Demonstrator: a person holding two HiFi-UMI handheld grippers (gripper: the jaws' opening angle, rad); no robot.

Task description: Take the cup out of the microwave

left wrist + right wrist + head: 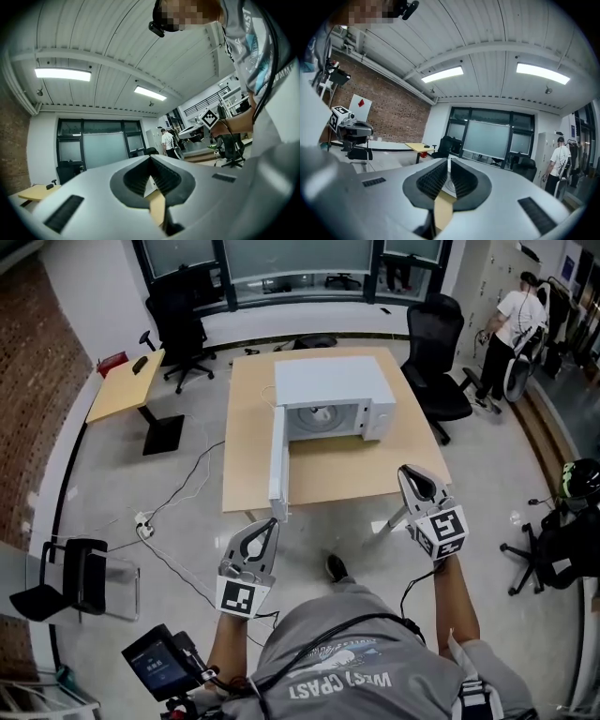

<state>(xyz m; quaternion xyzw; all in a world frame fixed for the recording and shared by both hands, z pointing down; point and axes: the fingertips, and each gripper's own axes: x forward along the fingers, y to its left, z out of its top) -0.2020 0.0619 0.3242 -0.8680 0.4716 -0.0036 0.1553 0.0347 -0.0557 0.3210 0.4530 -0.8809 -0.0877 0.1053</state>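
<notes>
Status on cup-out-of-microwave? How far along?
Done: the microwave has its door standing open. In hand: nothing; the left gripper and right gripper are both shut, empty, held short of the table. Left: reach into the cavity, grip the cup, bring it out. The cup is too small to make out.

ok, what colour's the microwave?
White microwave, on the light wooden table. It shows best in the head view.

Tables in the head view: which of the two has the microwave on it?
The larger central table, facing the person; the white microwave stands on it, door open. The smaller table at the left holds only small items.
</notes>
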